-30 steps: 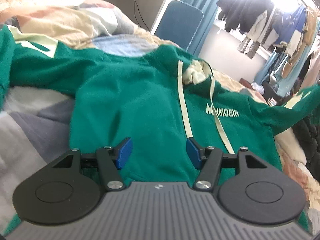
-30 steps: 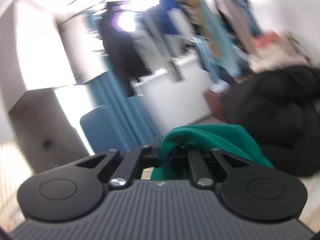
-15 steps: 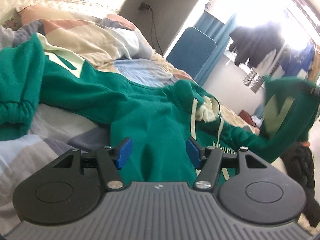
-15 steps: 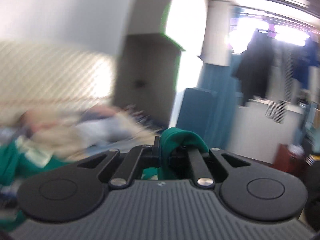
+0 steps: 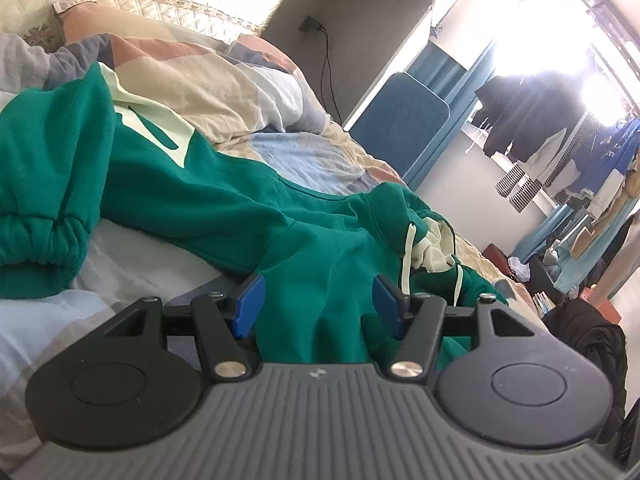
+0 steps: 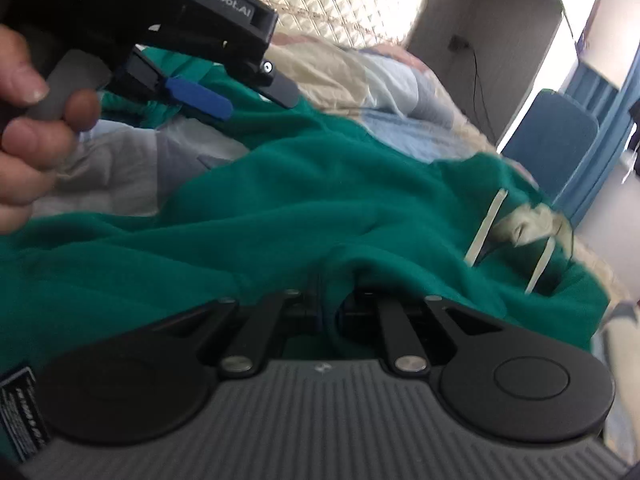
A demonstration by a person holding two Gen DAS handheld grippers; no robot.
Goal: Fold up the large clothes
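A green hoodie (image 5: pixel 240 216) with cream drawstrings (image 5: pixel 406 256) lies face up on the bed. Its left sleeve, ending in a gathered cuff (image 5: pixel 36 240), is bunched at the far left. My left gripper (image 5: pixel 316 304) hovers open just over the hoodie's chest, with nothing pinched between its blue pads. In the right wrist view my right gripper (image 6: pixel 332 304) sits low on the hoodie (image 6: pixel 320 184) with a fold of green sleeve fabric between its jaws; the jaws are starting to open but still pinch the cloth. A hand holds the left gripper (image 6: pixel 248 100) at that view's upper left.
A patchwork quilt (image 5: pixel 132 264) covers the bed, with pillows (image 5: pixel 224 80) by the quilted headboard. A blue chair (image 5: pixel 404 120) stands past the bed's far side. Hanging clothes (image 5: pixel 532 120) fill the right, and a black garment (image 5: pixel 588 336) lies by the bed's right edge.
My right gripper swung the green sleeve from high at the right down onto the hoodie's body. My left gripper drew left and rolled a little, staying open.
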